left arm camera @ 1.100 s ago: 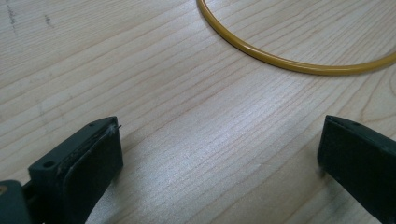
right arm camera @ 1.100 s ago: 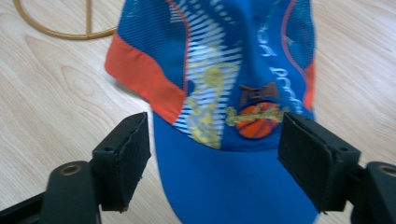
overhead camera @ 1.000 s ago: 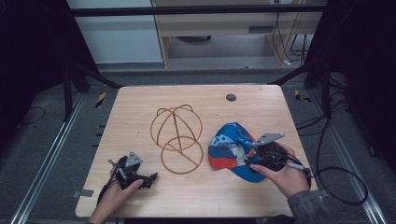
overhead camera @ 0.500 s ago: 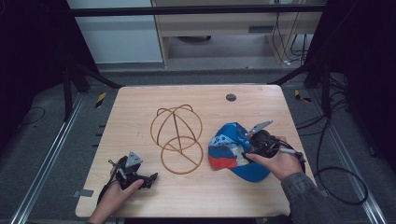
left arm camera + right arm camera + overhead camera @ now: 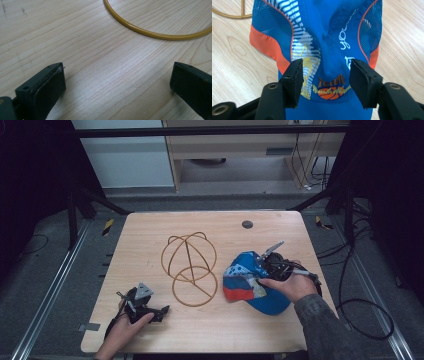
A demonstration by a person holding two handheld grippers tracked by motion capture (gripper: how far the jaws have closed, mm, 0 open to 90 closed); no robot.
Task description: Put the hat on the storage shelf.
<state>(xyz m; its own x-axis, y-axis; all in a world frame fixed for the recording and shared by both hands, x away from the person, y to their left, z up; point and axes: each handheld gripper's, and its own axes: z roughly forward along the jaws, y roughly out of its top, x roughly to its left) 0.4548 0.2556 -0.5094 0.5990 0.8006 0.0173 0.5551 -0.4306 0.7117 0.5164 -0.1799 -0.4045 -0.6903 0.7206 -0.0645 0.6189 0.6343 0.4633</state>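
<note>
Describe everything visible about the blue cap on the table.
The cap is blue fabric with mesh side panels, orange edging, white stripes and script, and an orange and yellow printed logo at its front. It lies crumpled on the wooden table, right of the wire stand and apart from it. The right tool straddles its front panel, jaws just closing; whether the pads press on it yet I cannot tell.

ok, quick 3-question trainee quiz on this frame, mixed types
1. True or false: the left claw grips the wire frame.
2. What lies between the right claw's jaws? A) blue cap B) wire frame C) nothing
3. Fill in: the cap sits to the ____ of the wire frame in the high view.

Key: 1 false, it stands open over bare table. 2 A. 3 right.
</note>
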